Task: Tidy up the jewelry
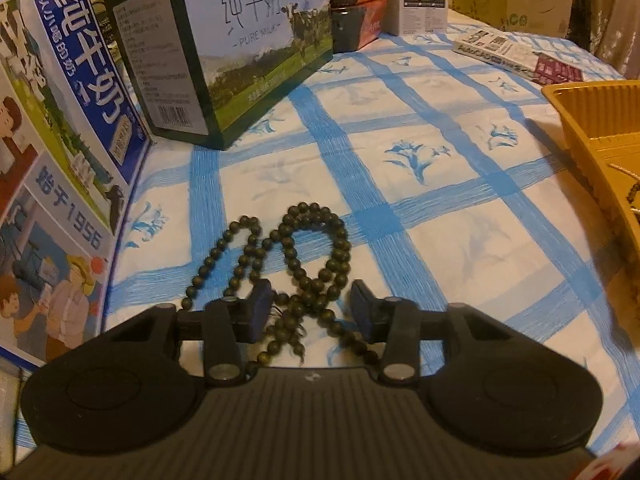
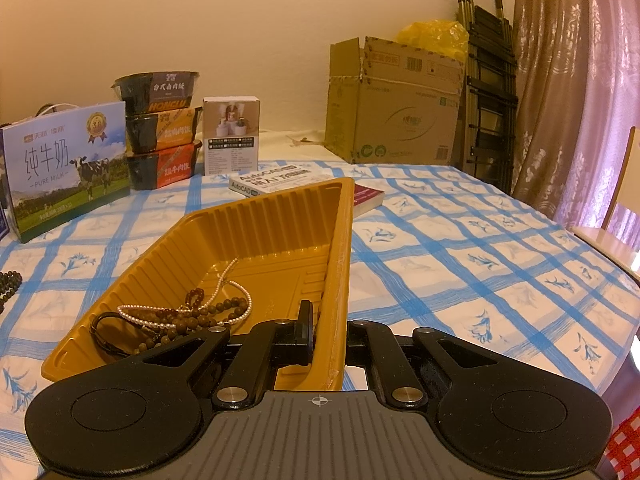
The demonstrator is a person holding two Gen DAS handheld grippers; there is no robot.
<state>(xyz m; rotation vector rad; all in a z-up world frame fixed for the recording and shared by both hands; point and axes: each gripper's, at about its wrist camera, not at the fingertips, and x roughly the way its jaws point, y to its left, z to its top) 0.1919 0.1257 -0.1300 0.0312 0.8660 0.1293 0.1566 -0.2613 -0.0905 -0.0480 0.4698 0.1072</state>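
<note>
A long string of dark green beads [image 1: 304, 256] lies coiled on the blue-checked cloth. My left gripper [image 1: 312, 304] is open, low over it, with its near coils between the two fingers. My right gripper [image 2: 326, 332] is shut on the right wall of the yellow plastic tray [image 2: 340, 264], one finger inside and one outside. The tray holds a pearl necklace [image 2: 236, 300], a brown bead bracelet [image 2: 200, 316] and a dark cord loop [image 2: 104, 332]. The tray's edge also shows in the left wrist view [image 1: 580, 120].
Two milk cartons [image 1: 256, 40] [image 1: 60, 160] stand left and behind the beads. Stacked food bowls [image 2: 160, 132], a small white box [image 2: 230, 136], a book [image 2: 276, 184] and a cardboard box [image 2: 396, 104] stand at the back. A chair [image 2: 612, 232] is at right.
</note>
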